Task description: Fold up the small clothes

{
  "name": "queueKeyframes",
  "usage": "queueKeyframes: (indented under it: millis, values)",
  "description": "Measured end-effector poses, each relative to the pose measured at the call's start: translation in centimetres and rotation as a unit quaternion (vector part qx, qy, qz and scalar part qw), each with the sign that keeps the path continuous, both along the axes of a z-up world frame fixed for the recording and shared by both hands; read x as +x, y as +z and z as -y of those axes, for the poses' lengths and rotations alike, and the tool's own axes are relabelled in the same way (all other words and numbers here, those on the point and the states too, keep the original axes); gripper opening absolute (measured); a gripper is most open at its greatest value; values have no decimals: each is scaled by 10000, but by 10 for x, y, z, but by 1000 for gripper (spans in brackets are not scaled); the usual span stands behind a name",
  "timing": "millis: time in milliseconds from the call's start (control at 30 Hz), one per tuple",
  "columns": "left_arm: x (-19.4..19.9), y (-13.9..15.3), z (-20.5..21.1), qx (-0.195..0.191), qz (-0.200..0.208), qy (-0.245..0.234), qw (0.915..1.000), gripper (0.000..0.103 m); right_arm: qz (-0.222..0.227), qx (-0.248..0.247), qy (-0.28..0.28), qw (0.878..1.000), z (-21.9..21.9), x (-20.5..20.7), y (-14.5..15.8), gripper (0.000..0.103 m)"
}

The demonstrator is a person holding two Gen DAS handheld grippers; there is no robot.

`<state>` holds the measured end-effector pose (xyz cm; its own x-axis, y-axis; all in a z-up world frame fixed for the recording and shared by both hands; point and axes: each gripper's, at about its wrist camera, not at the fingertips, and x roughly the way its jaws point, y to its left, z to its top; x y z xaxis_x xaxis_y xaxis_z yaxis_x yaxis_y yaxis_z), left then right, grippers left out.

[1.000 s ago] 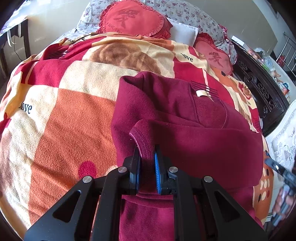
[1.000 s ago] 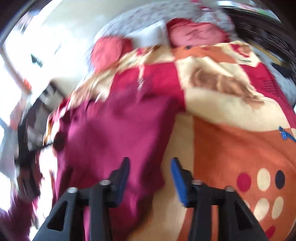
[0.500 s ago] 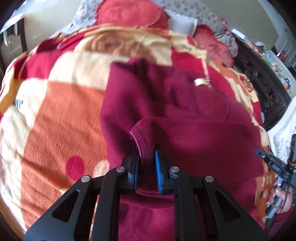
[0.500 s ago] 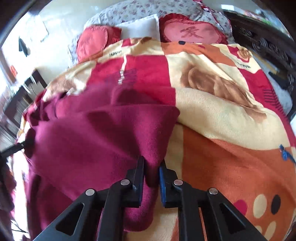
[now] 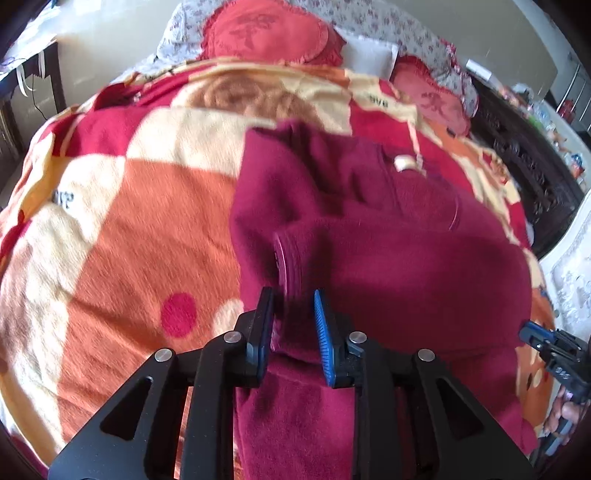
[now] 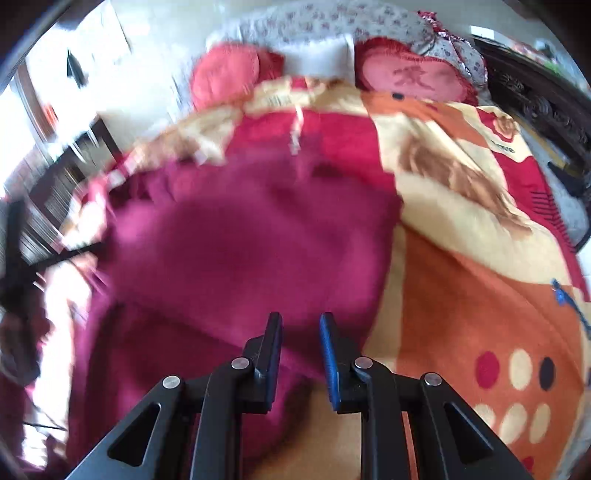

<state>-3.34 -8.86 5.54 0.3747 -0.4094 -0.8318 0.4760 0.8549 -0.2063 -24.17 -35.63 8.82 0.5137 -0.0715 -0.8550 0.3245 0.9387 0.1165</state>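
A dark red fleece garment [image 5: 388,236] lies folded over on the patterned blanket; it also shows in the right wrist view [image 6: 240,251]. My left gripper [image 5: 293,321] stands partly open with the garment's hemmed edge [image 5: 288,258] loose between its blue-padded fingers [image 5: 322,325]. My right gripper [image 6: 300,343] is partly open over the garment's near right edge, with nothing pinched. The right gripper's tip also shows at the right edge of the left wrist view [image 5: 546,343]. Both views are motion-blurred.
The orange, red and cream blanket [image 5: 122,221] covers the bed. Two red heart cushions [image 5: 266,33] [image 6: 413,77] and a white pillow [image 5: 373,55] lie at the head. A dark carved bed frame [image 5: 524,166] runs along the right side. A dark desk [image 6: 55,177] stands left.
Both grippers were shut on the garment's edges half a second ago. Now both have opened and let the cloth go. The fold has settled onto the garment.
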Motion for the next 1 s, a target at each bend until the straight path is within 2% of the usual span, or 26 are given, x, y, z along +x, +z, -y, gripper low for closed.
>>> queueKeyframes:
  millis: [67, 133, 233, 300, 400, 467, 567, 600, 733, 867, 1000]
  values:
    - [-2, -8, 7, 206, 39, -59, 9998, 24, -294, -317, -110, 9990, 1, -2, -19, 19]
    - [-3, -11, 13, 370, 138, -91, 9992, 24, -185, -120, -202, 9996, 9, -9, -26, 19]
    - [-4, -10, 15, 431, 215, -93, 9988, 24, -142, -9, -267, 9995, 13, -16, -13, 19]
    - [-3, -11, 15, 436, 215, -65, 9988, 24, 63, -36, -290, 9996, 13, -20, 4, 19]
    - [-3, -11, 18, 489, 249, -15, 9985, 24, 490, 84, -254, 9984, 12, -13, 25, 24]
    - [-4, -11, 21, 552, 283, -7, 9981, 24, 576, 107, -221, 9980, 9, 2, 30, 29]
    - [-4, -11, 24, 638, 322, -30, 9974, 24, 524, 56, -78, 9986, 4, 31, 26, 29]
    - [-3, -12, 25, 676, 334, -39, 9971, 28, 474, 29, -56, 9989, 4, 42, 22, 29]
    - [-2, -13, 28, 718, 356, -74, 9968, 28, 185, -38, -240, 9995, 12, 71, 0, 29]
    - [-1, -14, 29, 728, 354, -63, 9967, 29, 218, -104, -317, 9992, 19, 78, -6, 33]
    - [-1, -14, 29, 727, 356, -68, 9967, 29, 146, -18, -270, 9995, 19, 70, 4, 33]
